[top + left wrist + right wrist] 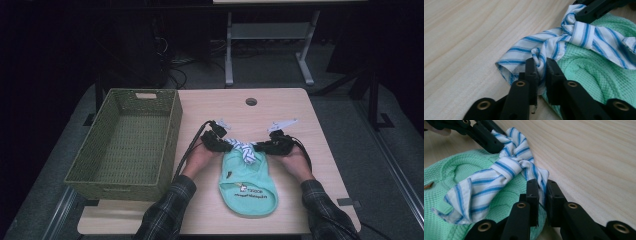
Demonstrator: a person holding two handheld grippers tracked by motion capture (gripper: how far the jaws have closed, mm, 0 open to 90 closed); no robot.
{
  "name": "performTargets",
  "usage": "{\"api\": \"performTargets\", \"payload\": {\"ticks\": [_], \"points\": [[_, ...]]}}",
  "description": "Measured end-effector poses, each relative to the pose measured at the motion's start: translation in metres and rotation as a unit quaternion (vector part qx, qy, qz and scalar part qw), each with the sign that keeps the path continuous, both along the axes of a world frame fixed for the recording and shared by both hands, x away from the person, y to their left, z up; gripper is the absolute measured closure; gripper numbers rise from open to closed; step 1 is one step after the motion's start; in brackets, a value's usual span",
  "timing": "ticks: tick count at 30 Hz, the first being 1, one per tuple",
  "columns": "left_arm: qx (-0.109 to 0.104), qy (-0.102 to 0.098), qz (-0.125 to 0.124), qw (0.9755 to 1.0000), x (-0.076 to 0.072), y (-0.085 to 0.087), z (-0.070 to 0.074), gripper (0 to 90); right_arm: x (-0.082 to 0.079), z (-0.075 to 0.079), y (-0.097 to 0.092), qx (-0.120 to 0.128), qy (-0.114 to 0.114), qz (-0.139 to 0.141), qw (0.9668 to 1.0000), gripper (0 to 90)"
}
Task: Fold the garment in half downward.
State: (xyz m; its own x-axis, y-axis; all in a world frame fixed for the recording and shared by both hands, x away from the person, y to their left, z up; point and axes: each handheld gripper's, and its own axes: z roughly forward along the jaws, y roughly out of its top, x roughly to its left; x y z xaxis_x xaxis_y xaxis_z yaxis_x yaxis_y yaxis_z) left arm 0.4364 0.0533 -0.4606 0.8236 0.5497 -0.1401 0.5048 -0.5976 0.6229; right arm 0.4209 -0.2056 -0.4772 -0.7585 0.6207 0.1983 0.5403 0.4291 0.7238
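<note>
A mint-green garment lies flat on the wooden table, with a blue-and-white striped cloth knotted across its far end. My left gripper is shut on the left end of that striped cloth; its jaws pinch bunched fabric beside the green garment. My right gripper is shut on the other end, its jaws squeezing the striped cloth over the green garment. Each gripper faces the other across the knot.
A green woven basket stands on the table's left side, close to my left forearm. A round cable hole sits near the far edge. Bare wood lies to the right of the garment. Another desk's legs stand beyond.
</note>
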Motion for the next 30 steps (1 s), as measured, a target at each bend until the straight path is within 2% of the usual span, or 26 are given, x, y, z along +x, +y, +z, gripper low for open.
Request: {"api": "performTargets", "payload": {"ticks": [3,7,16,23,30], "points": [[0.002,0.0,0.0,1.0,-0.001,0.0,0.002,83.7,-0.002,0.002,0.0,-0.002,0.0,-0.002,1.0,82.7],[-0.011,-0.005,0.006,0.9999,-0.004,0.003,0.008,83.8,-0.004,0.007,0.001,-0.005,-0.007,0.001,1.0,83.1],[-0.032,-0.025,0.009,0.9991,-0.008,0.009,0.032,84.1,-0.005,0.028,0.001,-0.004,-0.031,0.003,0.9995,83.3],[-0.036,-0.056,0.011,0.9977,-0.009,0.011,0.059,84.2,-0.003,0.049,0.001,0.004,-0.057,-0.001,0.9984,83.5],[-0.04,-0.079,0.011,0.996,-0.01,0.012,0.078,84.2,-0.005,0.07,0.0,0.006,-0.083,-0.003,0.9965,83.7]]}}
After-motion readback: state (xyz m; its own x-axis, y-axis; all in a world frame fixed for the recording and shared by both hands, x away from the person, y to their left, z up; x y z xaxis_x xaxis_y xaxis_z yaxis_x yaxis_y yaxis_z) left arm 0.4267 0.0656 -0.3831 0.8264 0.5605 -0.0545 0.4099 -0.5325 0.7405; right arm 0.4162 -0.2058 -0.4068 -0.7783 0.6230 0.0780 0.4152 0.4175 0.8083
